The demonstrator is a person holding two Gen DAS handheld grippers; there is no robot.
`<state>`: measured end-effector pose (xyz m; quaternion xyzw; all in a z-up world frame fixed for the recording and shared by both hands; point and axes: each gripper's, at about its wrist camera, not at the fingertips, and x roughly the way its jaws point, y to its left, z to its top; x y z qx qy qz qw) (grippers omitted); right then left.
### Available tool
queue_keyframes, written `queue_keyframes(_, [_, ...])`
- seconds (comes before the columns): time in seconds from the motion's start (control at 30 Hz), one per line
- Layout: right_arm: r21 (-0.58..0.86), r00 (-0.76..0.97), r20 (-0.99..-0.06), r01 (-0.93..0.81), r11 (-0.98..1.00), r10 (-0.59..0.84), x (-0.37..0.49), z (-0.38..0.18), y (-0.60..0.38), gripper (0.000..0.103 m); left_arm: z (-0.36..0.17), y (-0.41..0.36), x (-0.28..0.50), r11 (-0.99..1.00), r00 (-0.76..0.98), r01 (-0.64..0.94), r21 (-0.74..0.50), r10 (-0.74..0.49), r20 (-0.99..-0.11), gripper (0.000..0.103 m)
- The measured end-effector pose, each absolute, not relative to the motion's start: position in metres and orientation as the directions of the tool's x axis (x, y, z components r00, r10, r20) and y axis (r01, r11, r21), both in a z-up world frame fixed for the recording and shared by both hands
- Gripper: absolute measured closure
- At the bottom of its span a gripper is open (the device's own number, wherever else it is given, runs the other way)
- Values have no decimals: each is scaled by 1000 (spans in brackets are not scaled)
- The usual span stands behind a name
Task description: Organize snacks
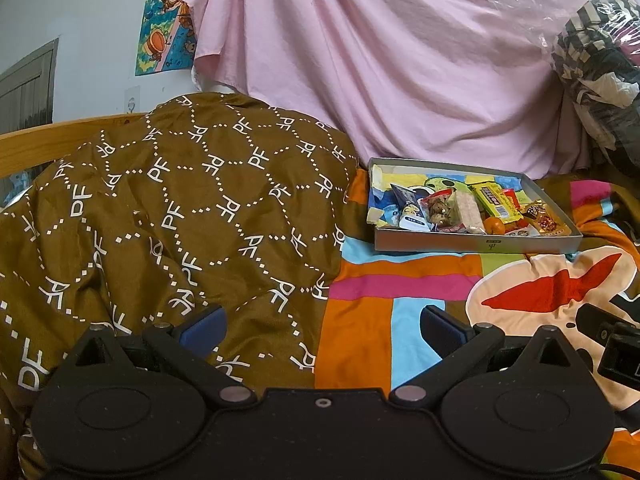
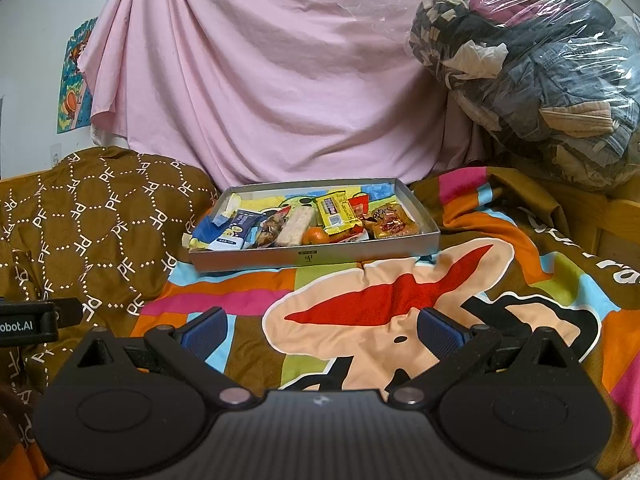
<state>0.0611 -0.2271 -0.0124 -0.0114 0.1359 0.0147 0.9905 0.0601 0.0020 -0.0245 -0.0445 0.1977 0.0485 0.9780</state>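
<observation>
A shallow grey tray point(image 1: 476, 243) point(image 2: 256, 258) lies on the bright bedspread and holds several wrapped snacks. Among them are a yellow packet point(image 1: 495, 199) point(image 2: 335, 210), a blue-and-white packet point(image 1: 412, 216) point(image 2: 236, 232), a pale bar point(image 2: 297, 226) and a small orange fruit point(image 1: 495, 226) point(image 2: 315, 237). My left gripper point(image 1: 322, 330) hangs open low over the bed, well short of the tray, with nothing between its blue pads. My right gripper point(image 2: 322, 332) is open too, facing the tray from a distance, holding nothing.
A brown quilt with white letters point(image 1: 168, 216) point(image 2: 88, 220) is heaped left of the tray. Pink cloth point(image 1: 380, 60) point(image 2: 260, 72) hangs behind it. A clear bag of clothes point(image 2: 532, 68) bulges at the back right. A wooden bed rail point(image 1: 48, 140) runs along the left.
</observation>
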Motion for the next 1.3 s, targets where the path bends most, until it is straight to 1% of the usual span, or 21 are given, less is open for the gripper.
queue_keyframes(1.3, [-18, 960, -279, -33, 999, 26, 62, -14, -226, 0, -25, 2, 60, 991, 918, -111, -68, 76, -389, 1])
